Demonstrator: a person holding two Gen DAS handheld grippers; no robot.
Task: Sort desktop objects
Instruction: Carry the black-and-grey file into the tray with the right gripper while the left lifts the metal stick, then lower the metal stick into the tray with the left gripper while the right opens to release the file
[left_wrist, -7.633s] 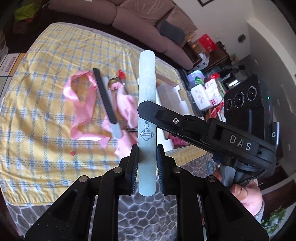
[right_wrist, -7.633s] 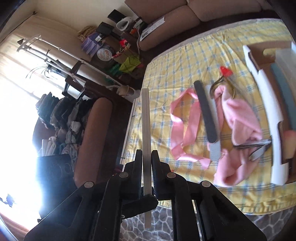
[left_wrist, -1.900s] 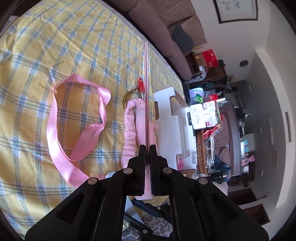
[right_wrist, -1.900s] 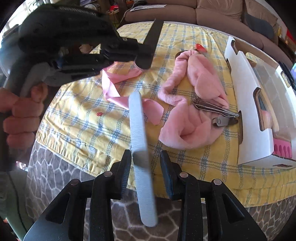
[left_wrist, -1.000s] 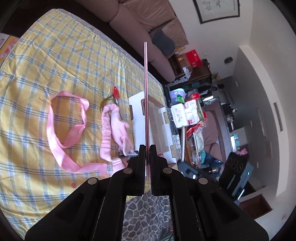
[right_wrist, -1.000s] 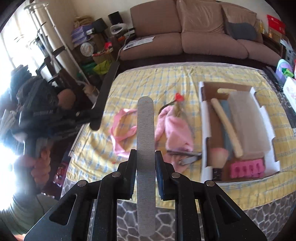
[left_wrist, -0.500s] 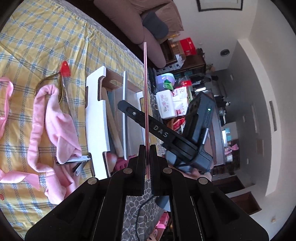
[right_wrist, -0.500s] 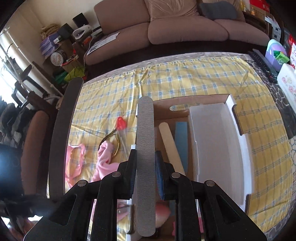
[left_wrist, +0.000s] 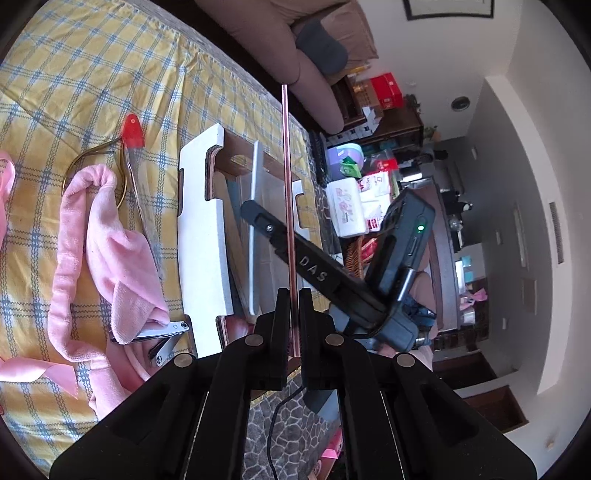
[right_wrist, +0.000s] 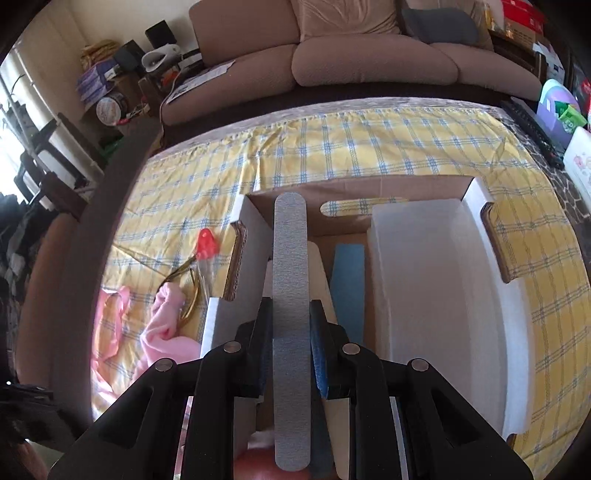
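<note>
Standing clamped in the right hand-held gripper (right_wrist: 290, 328), grey nail file (right_wrist: 290, 295) overhangs box (right_wrist: 476, 206).

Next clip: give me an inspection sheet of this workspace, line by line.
Surface: yellow plaid tablecloth.
Job's things: grey nail file over the cardboard box; thin file seen edge-on; blue file in the box.
Clutter: pink towel, nail clippers, red-tipped tool.
Grippers: right hand-held gripper clamps the grey nail file; left hand-held gripper clamps the thin file.
Cables: black cord below the left hand-held gripper.
Surroundings: brown sofa.
</note>
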